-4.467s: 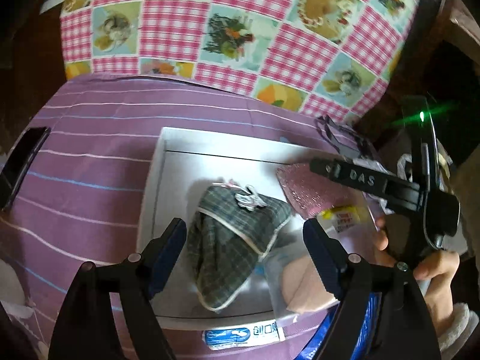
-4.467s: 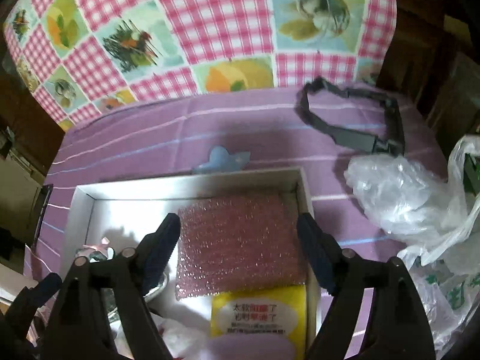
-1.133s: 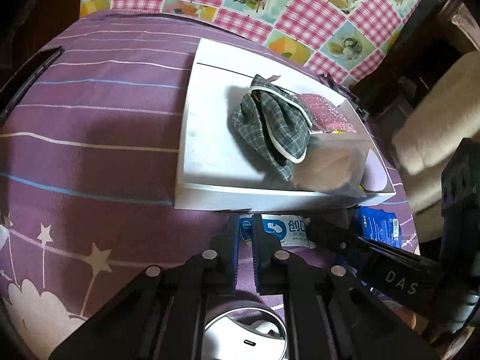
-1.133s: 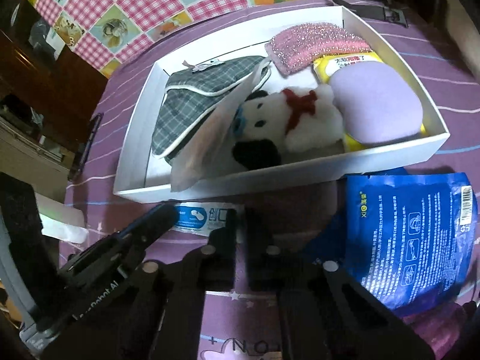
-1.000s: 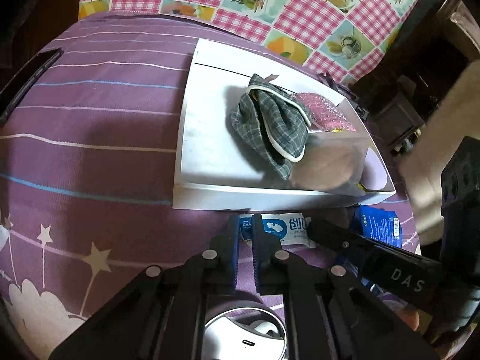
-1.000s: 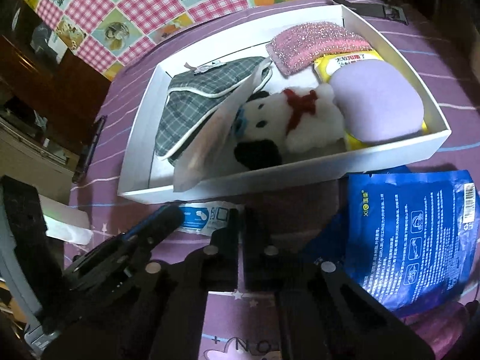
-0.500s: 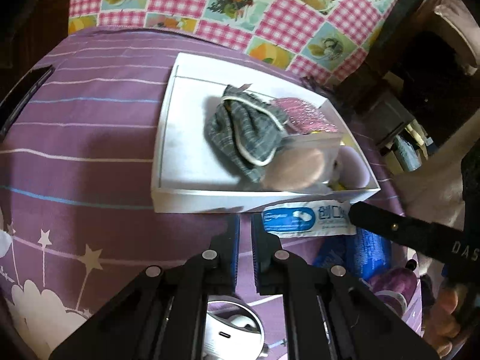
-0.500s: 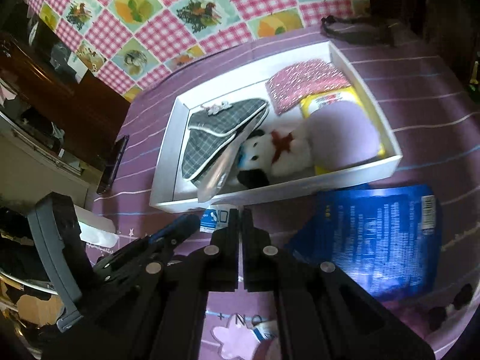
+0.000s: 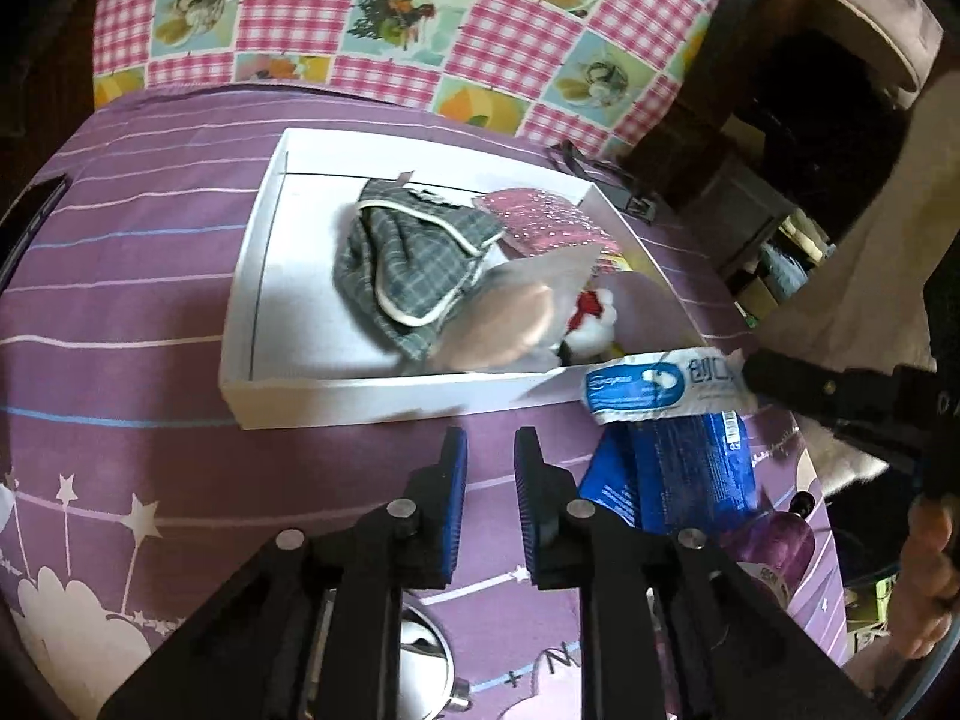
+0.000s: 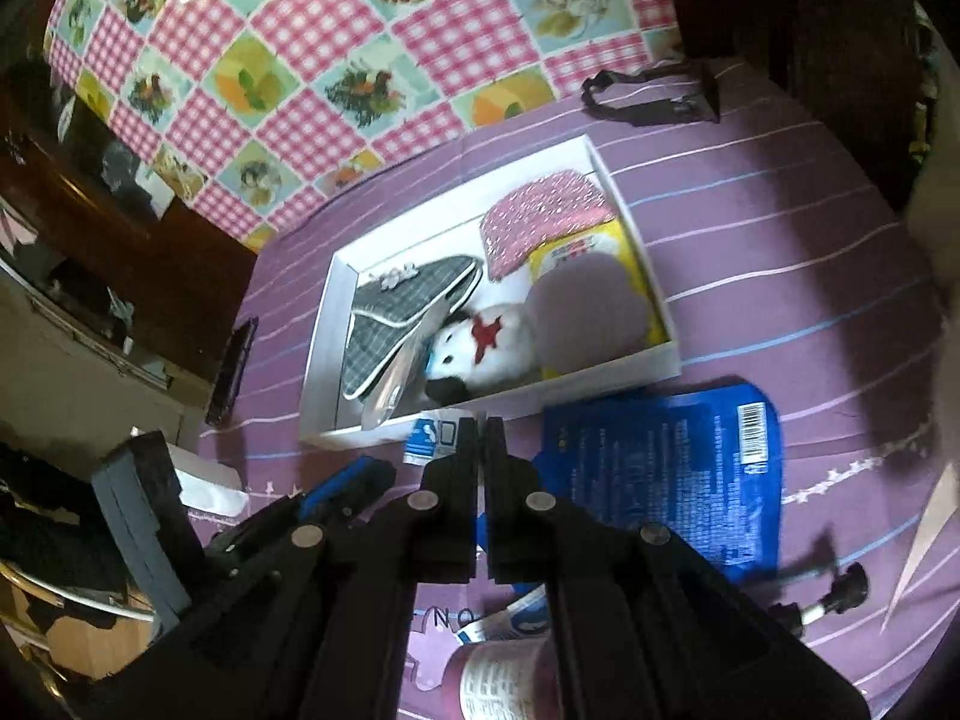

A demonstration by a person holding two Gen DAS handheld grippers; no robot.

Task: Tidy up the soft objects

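A white box (image 9: pixel 360 399) on the purple bedspread holds a grey plaid cloth (image 9: pixel 414 264), a pink sparkly pad (image 9: pixel 540 228), a white plush toy (image 10: pixel 480 345) and a lilac cushion (image 10: pixel 588 315). My right gripper (image 10: pixel 480 420) is shut on a white and blue packet (image 9: pixel 654 387) and holds it lifted at the box's near right corner. The packet also shows in the right wrist view (image 10: pixel 429 435). My left gripper (image 9: pixel 489 450) is empty, its jaws a small gap apart, just in front of the box.
A large blue packet (image 10: pixel 666 468) lies on the bedspread by the box's right front. A purple bottle (image 10: pixel 504 678) lies nearer. A black strap (image 10: pixel 648 96) lies behind the box. A pink checked cloth (image 9: pixel 420 18) covers the far side. A dark phone (image 10: pixel 231 372) lies left.
My right gripper has closed on the white and blue packet and lifted it off the bedspread toward the box's right corner. My left gripper's jaws have parted slightly.
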